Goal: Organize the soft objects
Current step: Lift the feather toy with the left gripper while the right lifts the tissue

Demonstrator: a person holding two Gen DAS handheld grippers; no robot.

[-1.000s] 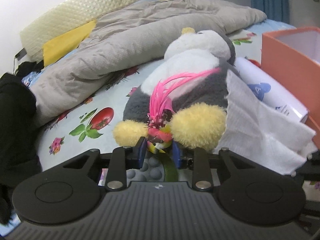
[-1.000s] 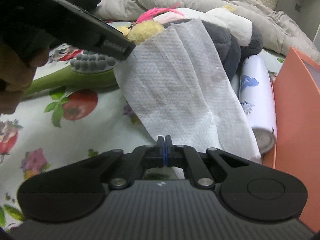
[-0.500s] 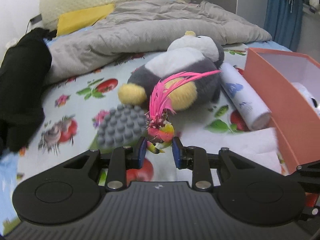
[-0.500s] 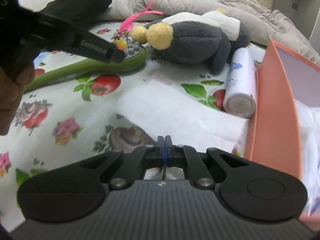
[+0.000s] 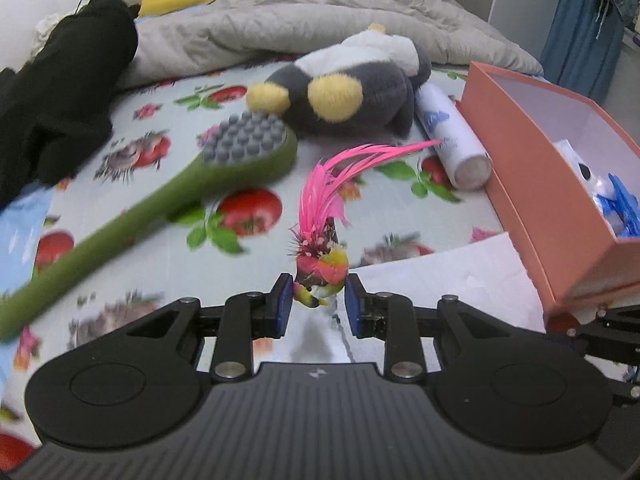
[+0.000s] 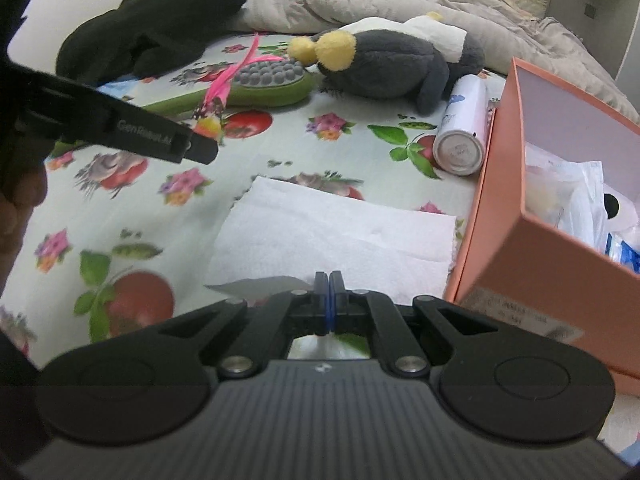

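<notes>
A feathered toy bird [image 5: 320,270] with a long pink tail is seen clamped between the blue pads of the left gripper [image 5: 316,304], held above a fruit-print bedsheet [image 5: 160,256]. The right gripper [image 6: 328,300] is shown with its jaws pressed together on the near edge of a white paper towel [image 6: 332,236], most of which lies flat on the sheet just beside the orange box [image 6: 516,248].

Open sheet is left in the middle of the bed, bounded to the right by the box wall, behind by a grey-and-white plush penguin [image 5: 352,88] with yellow feet, and to the left by a green long-handled massage brush [image 5: 192,184] with grey nubs. A white cylindrical bottle [image 5: 452,140] lies wedged between the penguin and the box, its end turned to the camera. A black garment [image 5: 56,92] is heaped at the far left edge, and a grey duvet [image 5: 312,20] is bunched across the head of the bed.

On the side of the left gripper, as viewed from the right wrist, lettering beginning "GenRobot" can be made out; a label on the box's near wall is too blurred to be read.
</notes>
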